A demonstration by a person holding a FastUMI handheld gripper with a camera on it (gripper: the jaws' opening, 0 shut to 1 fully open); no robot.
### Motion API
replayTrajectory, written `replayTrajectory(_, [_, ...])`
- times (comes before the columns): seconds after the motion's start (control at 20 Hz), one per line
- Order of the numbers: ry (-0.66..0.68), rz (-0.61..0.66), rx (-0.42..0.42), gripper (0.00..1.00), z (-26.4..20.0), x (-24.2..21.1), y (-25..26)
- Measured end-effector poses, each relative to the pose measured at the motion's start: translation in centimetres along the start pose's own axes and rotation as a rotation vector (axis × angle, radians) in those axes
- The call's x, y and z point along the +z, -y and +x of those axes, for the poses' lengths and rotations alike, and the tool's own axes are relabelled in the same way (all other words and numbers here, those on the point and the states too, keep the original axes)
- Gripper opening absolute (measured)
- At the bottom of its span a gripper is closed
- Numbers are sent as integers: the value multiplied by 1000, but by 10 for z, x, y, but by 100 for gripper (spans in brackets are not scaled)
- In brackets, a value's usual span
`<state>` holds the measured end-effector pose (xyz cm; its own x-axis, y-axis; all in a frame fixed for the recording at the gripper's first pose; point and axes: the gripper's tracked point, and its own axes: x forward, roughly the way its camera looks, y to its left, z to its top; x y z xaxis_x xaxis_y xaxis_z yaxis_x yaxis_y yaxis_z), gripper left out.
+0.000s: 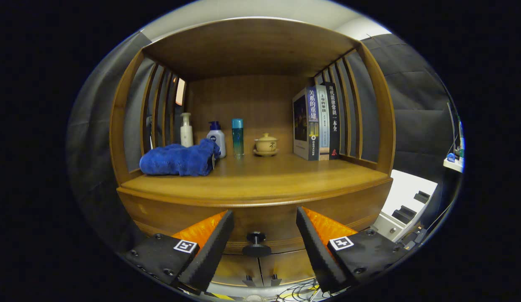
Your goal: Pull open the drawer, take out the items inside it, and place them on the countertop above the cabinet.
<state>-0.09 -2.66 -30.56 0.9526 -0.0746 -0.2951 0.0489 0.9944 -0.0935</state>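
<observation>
My gripper [264,226] spread wide, grasping nothing; round black drawer knob [256,244] between fingers, untouched. Drawer [260,216] closed beneath glossy wooden countertop [260,178]. Fluffy blue towel [178,159] above knob, leftward.

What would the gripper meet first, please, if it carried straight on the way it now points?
Most likely the black drawer knob. The gripper is open, with the knob centred between and just ahead of its fingers. Behind it is the closed drawer front. Depth is hard to judge.

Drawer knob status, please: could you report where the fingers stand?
Gripper open, fingers either side of the drawer knob, not yet closed. Drawer shut. Nothing between fingers and knob.
</observation>
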Motion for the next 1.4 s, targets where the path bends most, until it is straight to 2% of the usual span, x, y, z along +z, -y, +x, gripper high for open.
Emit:
replayTrajectory(0.25, [-58,-2,0,99,5,-32,1])
replayTrajectory(0.6, [-101,49,42,70,10,-51,-12])
replayTrajectory(0.85, [-104,-21,44,53,11,-53,-15])
replayTrajectory(1.05, [-110,-18,54,40,10,-54,-15])
replayTrajectory(1.1, [-113,-12,51,40,11,-54,-15])
replayTrajectory(1.15, [-116,-17,50,34,8,-54,-16])
replayTrajectory(1.4, [-106,-31,48,34,-13,-57,-17])
